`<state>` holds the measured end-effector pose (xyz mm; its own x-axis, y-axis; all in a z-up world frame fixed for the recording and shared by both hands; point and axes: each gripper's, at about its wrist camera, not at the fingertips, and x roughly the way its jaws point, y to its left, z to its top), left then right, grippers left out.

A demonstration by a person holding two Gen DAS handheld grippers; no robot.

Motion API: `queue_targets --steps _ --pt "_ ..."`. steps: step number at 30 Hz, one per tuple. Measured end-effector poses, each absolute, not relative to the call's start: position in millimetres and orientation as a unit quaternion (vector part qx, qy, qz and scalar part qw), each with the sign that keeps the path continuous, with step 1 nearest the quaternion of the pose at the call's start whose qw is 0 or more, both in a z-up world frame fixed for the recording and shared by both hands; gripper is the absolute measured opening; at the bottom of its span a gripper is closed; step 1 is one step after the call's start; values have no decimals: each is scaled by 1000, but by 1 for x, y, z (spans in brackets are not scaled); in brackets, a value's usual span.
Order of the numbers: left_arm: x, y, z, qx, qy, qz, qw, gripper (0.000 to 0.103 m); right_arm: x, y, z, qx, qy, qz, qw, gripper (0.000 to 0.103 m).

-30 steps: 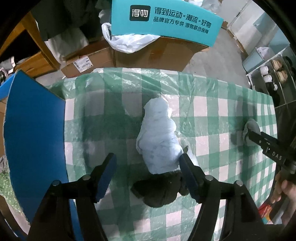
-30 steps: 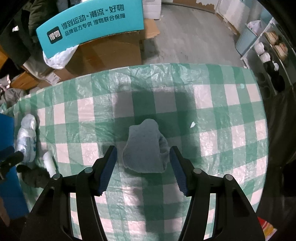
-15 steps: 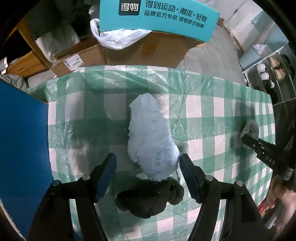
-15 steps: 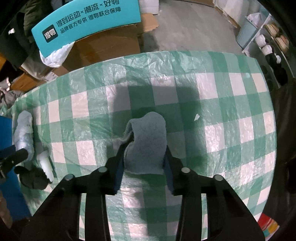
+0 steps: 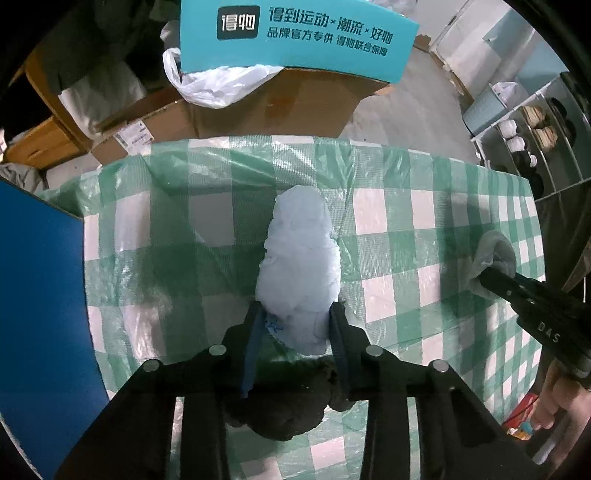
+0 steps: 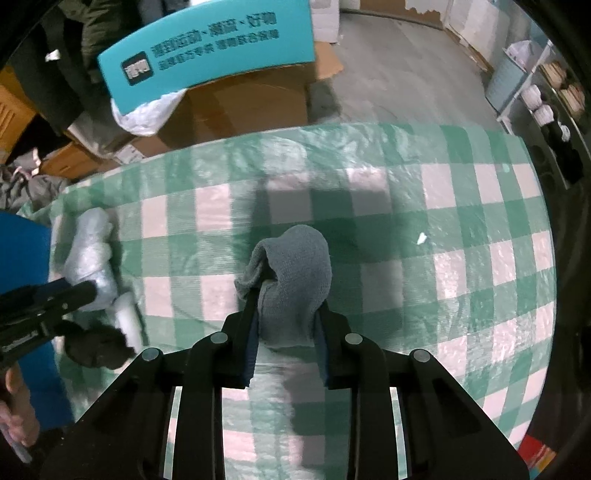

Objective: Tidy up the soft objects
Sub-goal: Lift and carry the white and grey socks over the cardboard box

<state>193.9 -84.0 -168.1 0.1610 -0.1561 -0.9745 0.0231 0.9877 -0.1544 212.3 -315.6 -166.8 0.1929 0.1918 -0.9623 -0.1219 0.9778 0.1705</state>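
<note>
Left wrist: white bundle (image 5: 299, 269) on the checked cloth (image 5: 406, 236), long axis in line with the fingers, near end clamped by the left gripper (image 5: 295, 325). Right gripper (image 6: 286, 321) is pinching the grey sock (image 6: 291, 273), well apart to the right. Dark sock (image 5: 280, 402) sits under the left gripper, nearest it.

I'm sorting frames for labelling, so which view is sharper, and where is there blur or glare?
Left wrist view: sharp; the pale blue bundle and box lettering read clearly, mild sheen on the plastic tablecloth. Right wrist view: softer, motion-smeared lettering, glare patches on the cloth, grey sock fairly clear.
</note>
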Motion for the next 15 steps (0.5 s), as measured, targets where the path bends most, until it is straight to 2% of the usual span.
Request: queue_targets --steps 15 --pt "173 -88 -134 -3 605 -56 794 28 193 -295 -134 30 601 133 788 22"
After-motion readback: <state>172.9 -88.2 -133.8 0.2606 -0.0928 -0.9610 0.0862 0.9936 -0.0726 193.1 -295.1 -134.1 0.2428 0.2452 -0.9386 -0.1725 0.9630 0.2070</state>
